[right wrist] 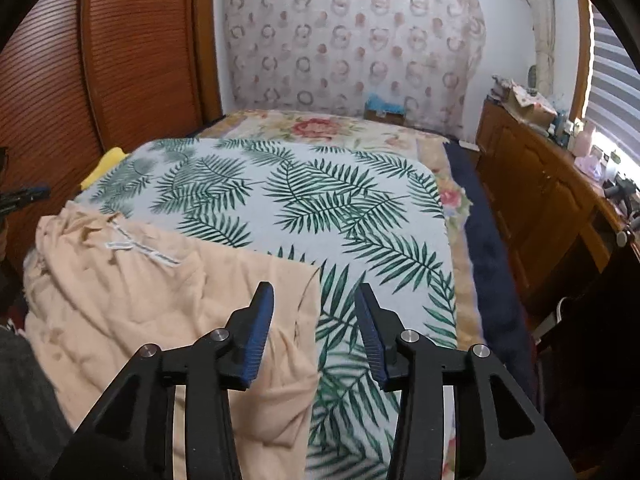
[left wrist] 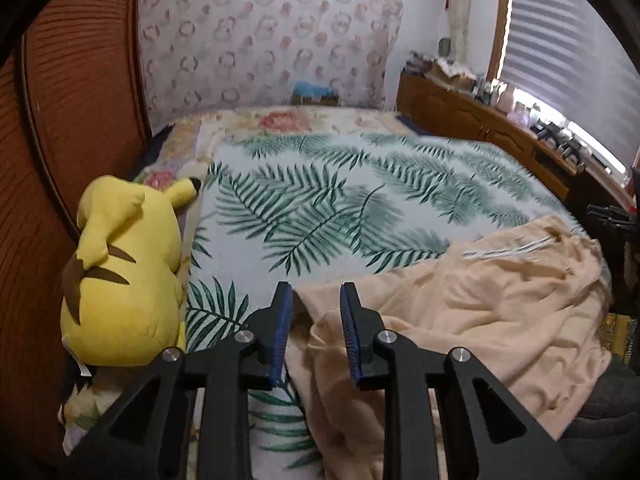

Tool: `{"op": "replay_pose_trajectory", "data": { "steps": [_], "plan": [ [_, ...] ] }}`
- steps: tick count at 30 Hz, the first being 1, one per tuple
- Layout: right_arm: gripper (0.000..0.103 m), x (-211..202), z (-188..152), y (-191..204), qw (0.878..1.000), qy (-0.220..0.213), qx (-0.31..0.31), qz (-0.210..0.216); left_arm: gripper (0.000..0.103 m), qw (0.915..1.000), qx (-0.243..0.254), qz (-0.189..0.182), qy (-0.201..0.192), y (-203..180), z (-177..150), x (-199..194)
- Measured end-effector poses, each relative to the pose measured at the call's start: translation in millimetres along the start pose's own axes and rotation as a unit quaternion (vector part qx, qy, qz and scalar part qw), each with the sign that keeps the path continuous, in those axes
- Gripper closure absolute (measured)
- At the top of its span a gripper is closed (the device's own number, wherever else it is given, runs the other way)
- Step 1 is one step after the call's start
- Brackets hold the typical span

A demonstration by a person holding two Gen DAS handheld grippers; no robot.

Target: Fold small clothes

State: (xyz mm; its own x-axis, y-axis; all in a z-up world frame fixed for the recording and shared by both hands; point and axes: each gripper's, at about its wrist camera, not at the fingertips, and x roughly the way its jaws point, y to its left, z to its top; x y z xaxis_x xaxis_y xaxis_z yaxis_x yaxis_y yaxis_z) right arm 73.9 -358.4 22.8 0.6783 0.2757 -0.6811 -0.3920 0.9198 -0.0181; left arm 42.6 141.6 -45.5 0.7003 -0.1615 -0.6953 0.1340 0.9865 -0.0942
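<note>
A peach garment [left wrist: 480,312] lies rumpled on the palm-leaf bed cover [left wrist: 320,200], with white labels [left wrist: 500,250] showing near its far edge. My left gripper [left wrist: 316,294] is open just above the garment's left corner, which lies between the jaws. In the right wrist view the same garment [right wrist: 160,300] lies at the left, labels [right wrist: 140,250] up. My right gripper [right wrist: 314,294] is open over the garment's right edge, its left finger [right wrist: 260,320] above the cloth and its right finger [right wrist: 370,324] above the bed cover [right wrist: 320,200].
A yellow plush toy [left wrist: 124,272] lies at the bed's left edge beside a wooden slatted door [left wrist: 80,100]. A wooden cabinet [right wrist: 540,200] with clutter on top runs along the right, under a window. A patterned curtain [right wrist: 340,40] hangs behind the bed.
</note>
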Motion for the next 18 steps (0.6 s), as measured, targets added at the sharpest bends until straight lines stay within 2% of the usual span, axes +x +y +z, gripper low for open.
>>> {"op": "replay_pose_trajectory", "data": {
  "steps": [2, 12, 18],
  "plan": [
    [0.057, 11, 2, 1, 1.000, 0.007, 0.000, 0.004, 0.081, 0.9999, -0.003, -0.003, 0.013, 3, 0, 10],
    [0.056, 50, 9, -8, 0.999, 0.032, 0.013, 0.001, 0.081, 0.9990, -0.010, -0.004, 0.043, 13, 1, 35],
    [0.056, 74, 7, -11, 0.997, 0.066, 0.026, 0.039, 0.080, 0.9983, -0.014, -0.012, 0.055, 17, -1, 43]
  ]
}}
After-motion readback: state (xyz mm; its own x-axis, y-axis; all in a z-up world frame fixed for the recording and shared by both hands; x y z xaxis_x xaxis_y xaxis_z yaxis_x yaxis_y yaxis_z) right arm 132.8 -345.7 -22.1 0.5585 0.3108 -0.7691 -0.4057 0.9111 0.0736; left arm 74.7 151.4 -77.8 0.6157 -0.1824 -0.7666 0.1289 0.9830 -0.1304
